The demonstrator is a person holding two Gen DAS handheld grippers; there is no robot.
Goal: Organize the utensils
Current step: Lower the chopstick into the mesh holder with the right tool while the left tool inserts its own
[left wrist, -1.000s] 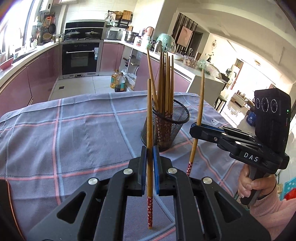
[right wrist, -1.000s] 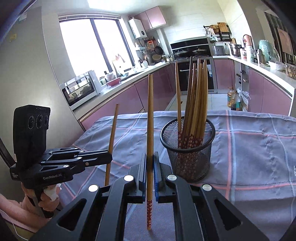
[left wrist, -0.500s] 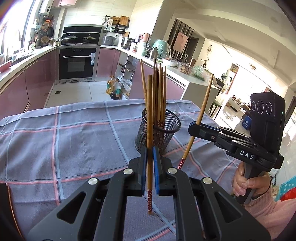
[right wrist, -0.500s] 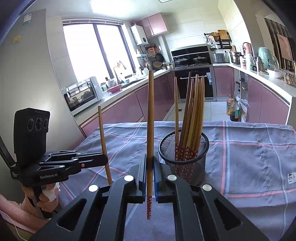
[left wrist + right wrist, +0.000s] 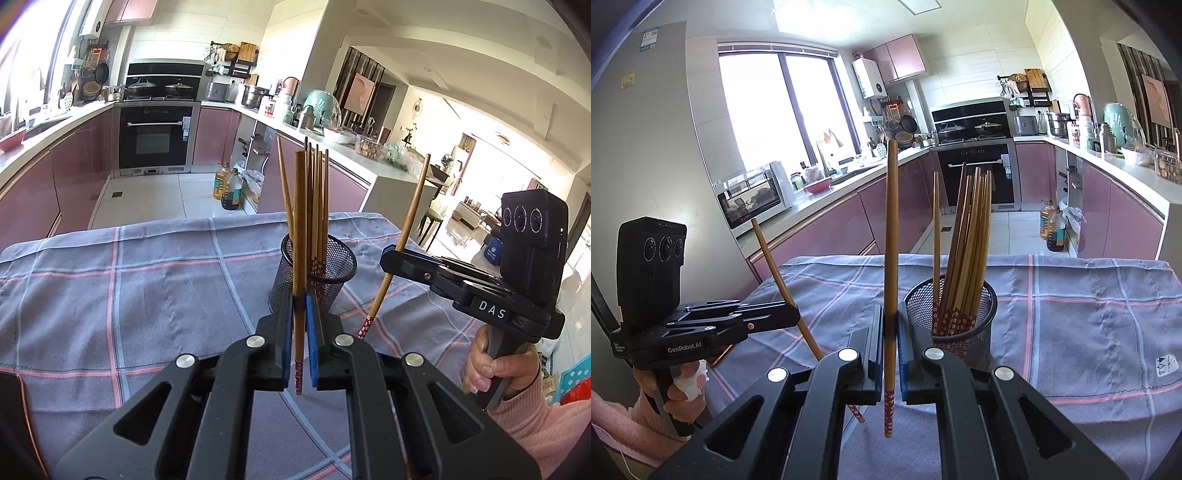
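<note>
Left gripper (image 5: 300, 314) pressed on one wooden chopstick (image 5: 300, 236), held upright, patterned red end down, above the checked tablecloth (image 5: 129, 295) and just before the mesh holder (image 5: 332, 266). Right gripper (image 5: 891, 332) pinched on a second chopstick (image 5: 891, 236) in the same way, just left of the holder, apart from it. Holder standing near the far edge of the cloth, towards its middle, filled with a bundle of chopsticks (image 5: 967, 236), red ends down.
</note>
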